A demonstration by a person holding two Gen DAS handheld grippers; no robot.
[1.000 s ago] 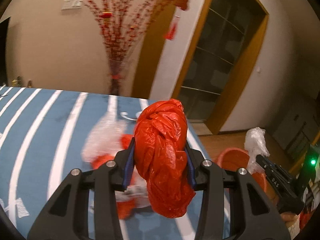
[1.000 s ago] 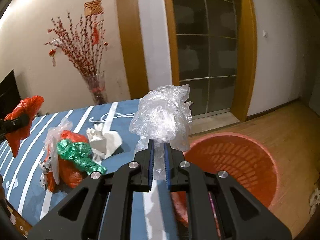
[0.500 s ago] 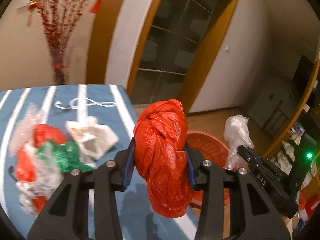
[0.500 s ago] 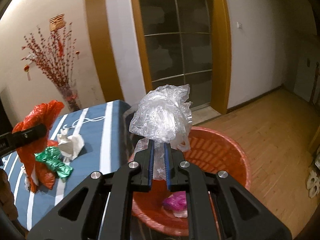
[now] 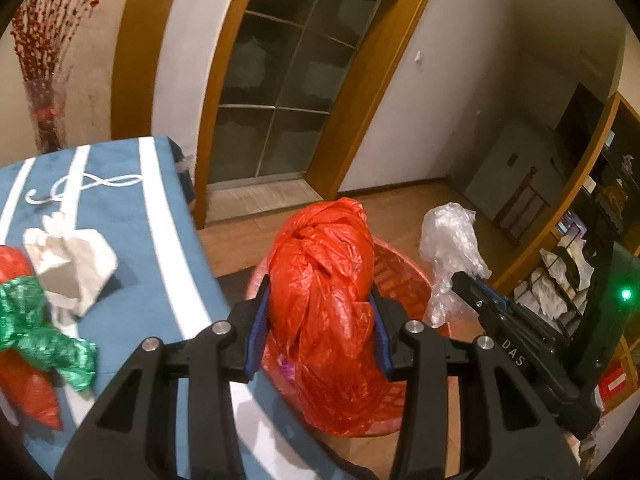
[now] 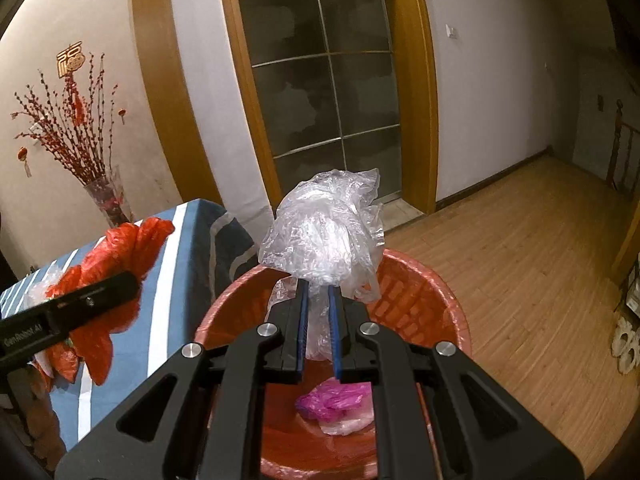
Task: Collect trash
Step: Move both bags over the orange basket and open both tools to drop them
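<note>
My left gripper (image 5: 318,312) is shut on a crumpled red plastic bag (image 5: 324,280) and holds it over the near rim of the red basket (image 5: 404,280). My right gripper (image 6: 319,300) is shut on a clear plastic bag (image 6: 324,236) and holds it above the same red basket (image 6: 420,300), which has pink and white trash (image 6: 332,400) at its bottom. In the left wrist view the right gripper (image 5: 460,280) with the clear bag (image 5: 452,244) is at the right. In the right wrist view the red bag (image 6: 120,252) is at the left.
A table with a blue and white striped cloth (image 5: 120,208) holds crumpled white paper (image 5: 68,264), green foil (image 5: 36,328) and red plastic (image 5: 28,396). A vase of red branches (image 6: 76,132) stands behind. Glass doors (image 6: 320,80), wooden floor (image 6: 520,260) and shelves (image 5: 580,260) surround.
Both grippers have swung right from over the table to over the red basket, each keeping its bag. The basket now shows below both.
</note>
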